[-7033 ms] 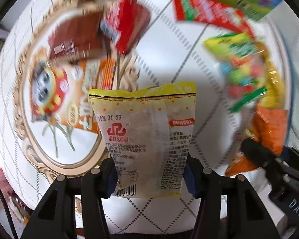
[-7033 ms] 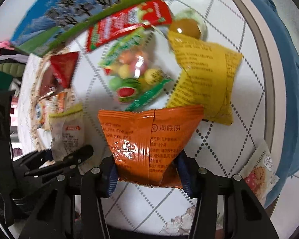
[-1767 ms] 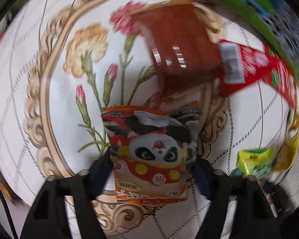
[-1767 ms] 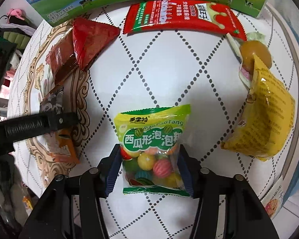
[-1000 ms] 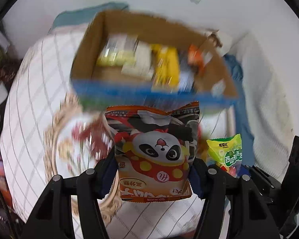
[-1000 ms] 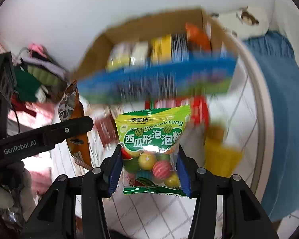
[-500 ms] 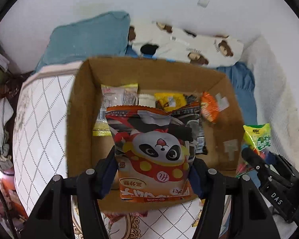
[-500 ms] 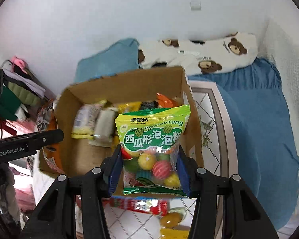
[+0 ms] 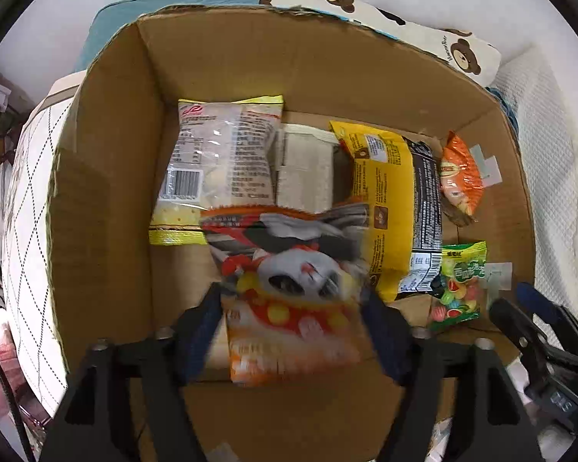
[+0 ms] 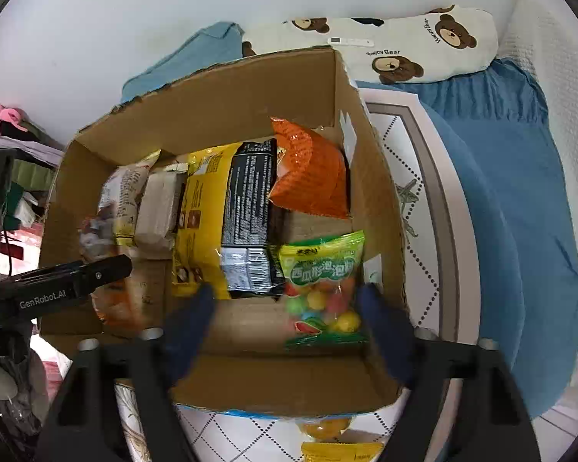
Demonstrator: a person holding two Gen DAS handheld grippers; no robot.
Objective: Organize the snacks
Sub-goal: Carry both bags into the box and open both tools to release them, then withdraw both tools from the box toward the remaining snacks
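Observation:
An open cardboard box (image 9: 104,177) fills both views from above. The left gripper (image 9: 293,319) points down into it, its jaws opening. The orange panda packet (image 9: 289,288) is blurred between them, free of the pads. In the right wrist view the right gripper (image 10: 285,319) hangs over the box (image 10: 373,200), jaws opening too. The green gumball bag (image 10: 323,288) lies loose between them near the right finger. The same bag (image 9: 460,285) shows at the box's right side in the left wrist view.
In the box lie a white-and-yellow packet (image 9: 219,161), a beige packet (image 9: 304,169), a yellow-and-black bag (image 9: 389,208) and an orange packet (image 9: 460,177). A bear-print pillow (image 10: 424,42) and blue bedding (image 10: 520,192) lie behind it. The quilted table (image 10: 412,177) carries it.
Both grippers have come lower over the box. Their jaws have spread, and the panda packet and the gumball bag have been let go into it.

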